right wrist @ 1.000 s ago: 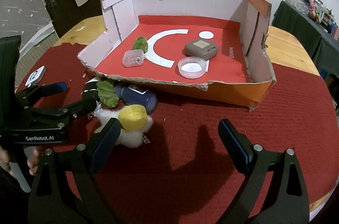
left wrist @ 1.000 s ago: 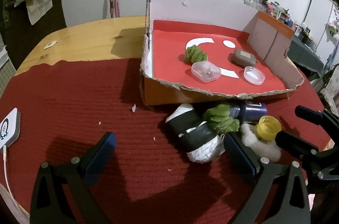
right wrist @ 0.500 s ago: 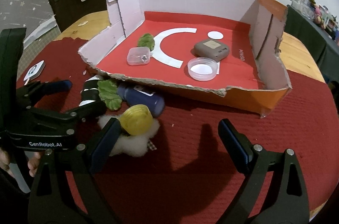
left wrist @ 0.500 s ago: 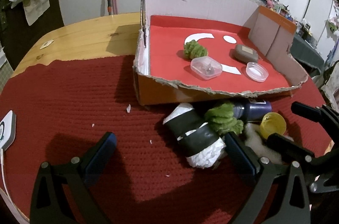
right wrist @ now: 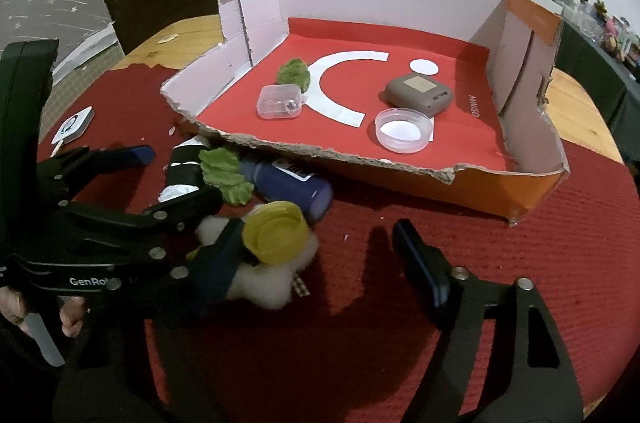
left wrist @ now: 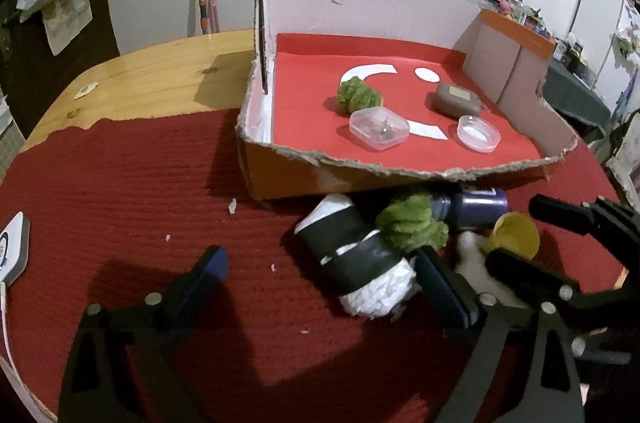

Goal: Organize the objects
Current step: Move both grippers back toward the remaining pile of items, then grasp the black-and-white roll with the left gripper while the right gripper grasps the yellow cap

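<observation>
A white roll wrapped in black tape (left wrist: 352,255) lies on the red mat in front of the cardboard box (left wrist: 288,179). It sits between the closing jaws of my left gripper (left wrist: 324,279), close to the right finger, and the pads do not press it. Beside it are a green fuzzy ball (left wrist: 412,223), a dark blue bottle (right wrist: 292,183), a yellow cap (right wrist: 276,231) and a white fluffy wad (right wrist: 264,275). My right gripper (right wrist: 320,255) is closing around cap and wad. Its left finger touches them and its right finger stands apart.
On the box's red floor (right wrist: 460,143) lie a second green ball (right wrist: 294,73), a clear case (right wrist: 280,101), a grey case (right wrist: 418,95) and a round clear lid (right wrist: 404,131). A white device (left wrist: 14,247) lies at the mat's left edge. Bare wooden tabletop (left wrist: 152,87) lies behind.
Both pairs of jaws have narrowed, the right more than the left. The right gripper's left finger has come against the yellow cap and wad.
</observation>
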### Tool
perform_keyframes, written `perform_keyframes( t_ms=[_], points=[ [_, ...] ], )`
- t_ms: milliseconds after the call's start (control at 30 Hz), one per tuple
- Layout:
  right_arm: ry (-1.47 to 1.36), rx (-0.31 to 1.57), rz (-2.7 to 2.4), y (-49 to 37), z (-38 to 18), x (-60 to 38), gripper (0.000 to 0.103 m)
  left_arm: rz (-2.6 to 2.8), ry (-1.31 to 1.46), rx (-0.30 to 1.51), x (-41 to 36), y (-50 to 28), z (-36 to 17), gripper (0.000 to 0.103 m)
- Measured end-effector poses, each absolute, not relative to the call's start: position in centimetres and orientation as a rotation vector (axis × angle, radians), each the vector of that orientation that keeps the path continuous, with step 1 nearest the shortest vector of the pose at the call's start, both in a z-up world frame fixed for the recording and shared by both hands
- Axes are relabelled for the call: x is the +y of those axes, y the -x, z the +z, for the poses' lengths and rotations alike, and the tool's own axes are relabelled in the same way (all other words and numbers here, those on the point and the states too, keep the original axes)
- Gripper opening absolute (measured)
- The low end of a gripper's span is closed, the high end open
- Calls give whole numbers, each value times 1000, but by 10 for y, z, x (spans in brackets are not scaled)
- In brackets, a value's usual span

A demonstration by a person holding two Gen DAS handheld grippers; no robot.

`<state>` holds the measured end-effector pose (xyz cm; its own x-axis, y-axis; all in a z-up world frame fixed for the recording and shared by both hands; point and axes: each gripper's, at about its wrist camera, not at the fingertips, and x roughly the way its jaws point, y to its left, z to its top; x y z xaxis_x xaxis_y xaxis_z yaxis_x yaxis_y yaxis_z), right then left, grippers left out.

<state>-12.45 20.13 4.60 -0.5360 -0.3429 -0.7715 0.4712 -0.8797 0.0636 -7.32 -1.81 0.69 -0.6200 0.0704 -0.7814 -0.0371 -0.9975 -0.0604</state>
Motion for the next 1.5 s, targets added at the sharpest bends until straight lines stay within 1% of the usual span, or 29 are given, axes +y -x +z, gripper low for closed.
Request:
perform_keyframes(
  t_ms=[67,233,300,400,467,633,767,900,1033,1167,1233,1300,1333,1433,1500],
  points=[
    [-1156,199,-2408,125,47,204,68,2775,1341,-46,-21,71,7,91],
    [-1179,158,-2425,127,47,216,65,2785,1342,-88,-32,66,10,90],
    [-1187,134,-2395,126,45,215,63,2776,1346,-108,-33,66,10,85],
    [-1185,134,-2372,122,44,210,61,2758,1334,-93,-24,65,11,79],
    [-1186,127,-2374,122,44,211,61,2744,1330,-77,-20,65,11,78],
    [-1190,32,-2405,127,49,228,60,2732,1323,-90,-18,68,12,72],
    [-1229,27,-2419,131,43,235,60,2733,1325,-108,-20,69,12,70],
    [-1226,44,-2424,131,40,232,60,2737,1328,-112,-21,69,12,63],
    [-1216,67,-2448,133,39,231,60,2741,1327,-115,-20,69,12,60],
    [-1210,77,-2456,134,39,232,53,2749,1317,-91,-16,69,11,53],
    [-1201,118,-2461,131,38,228,51,2751,1316,-102,-15,69,11,51],
    [-1190,161,-2466,128,38,224,43,2749,1313,-119,-16,68,11,46],
    [-1185,186,-2474,127,37,222,42,2751,1311,-127,-18,67,11,44],
    [-1172,203,-2474,124,37,221,30,2754,1307,-140,-18,65,11,42],
    [-1169,174,-2474,123,39,223,29,2752,1303,-139,-17,63,12,41]
  ],
)
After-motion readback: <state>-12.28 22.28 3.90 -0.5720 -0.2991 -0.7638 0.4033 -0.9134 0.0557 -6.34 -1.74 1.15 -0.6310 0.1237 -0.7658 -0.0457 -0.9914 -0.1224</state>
